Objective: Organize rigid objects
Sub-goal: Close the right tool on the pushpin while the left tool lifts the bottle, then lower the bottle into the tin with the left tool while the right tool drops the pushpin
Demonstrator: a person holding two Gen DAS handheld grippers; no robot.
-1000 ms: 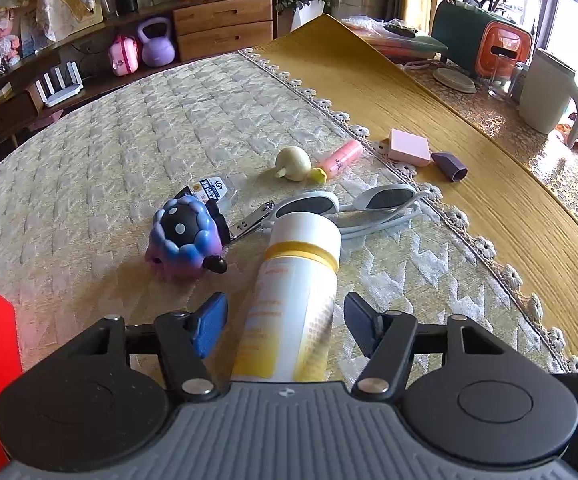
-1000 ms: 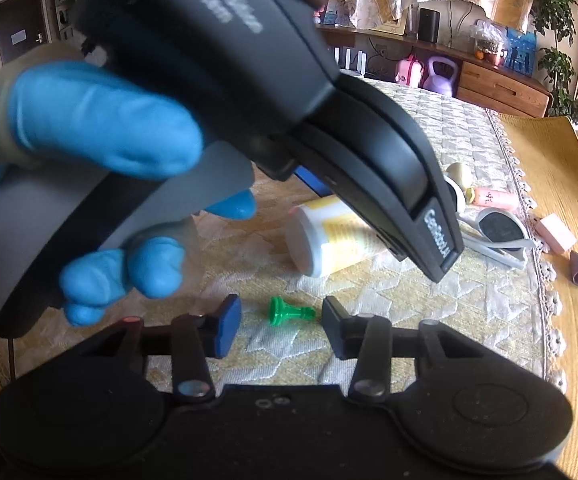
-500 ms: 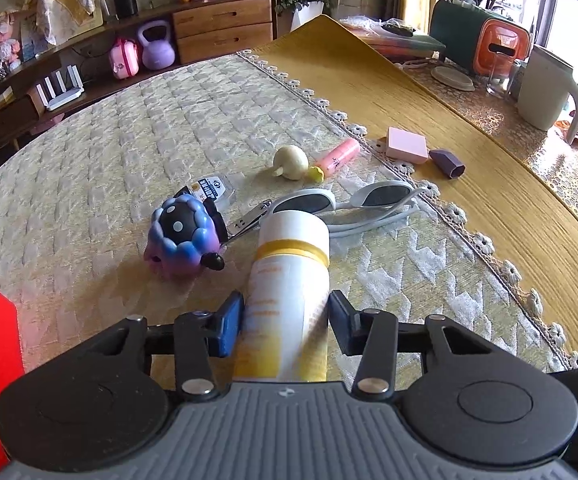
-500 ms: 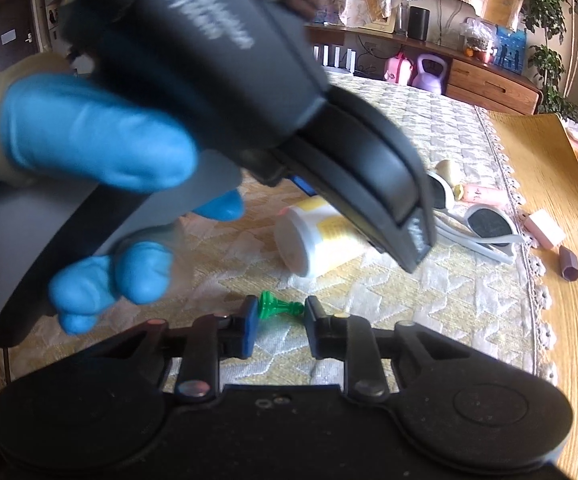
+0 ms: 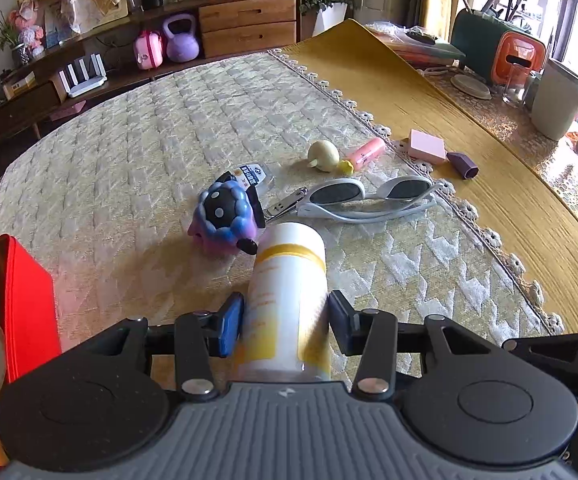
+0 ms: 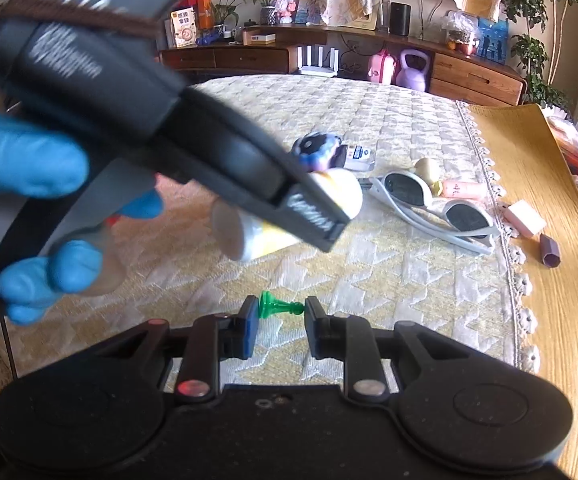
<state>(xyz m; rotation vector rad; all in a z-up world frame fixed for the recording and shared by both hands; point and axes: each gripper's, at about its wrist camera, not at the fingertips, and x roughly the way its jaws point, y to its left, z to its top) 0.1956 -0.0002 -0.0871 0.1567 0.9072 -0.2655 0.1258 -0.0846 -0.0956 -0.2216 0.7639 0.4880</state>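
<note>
Quilted cream cloth (image 5: 137,168) covers the table, a wooden sideboard (image 5: 249,20) behind; left gripper (image 5: 285,320) clamps the white-and-yellow bottle (image 5: 287,280), just short of the white sunglasses (image 5: 369,200); right gripper (image 6: 279,314) pinches a green pawn (image 6: 277,307), nearer than the bottle

Left gripper (image 5: 285,322) at lower centre, jaws just closed onto white-and-yellow bottle (image 5: 287,292), blue-purple round toy (image 5: 225,216) and white sunglasses (image 5: 369,200) mid-frame on quilted cloth (image 5: 137,152), red box (image 5: 29,300) at left edge
</note>
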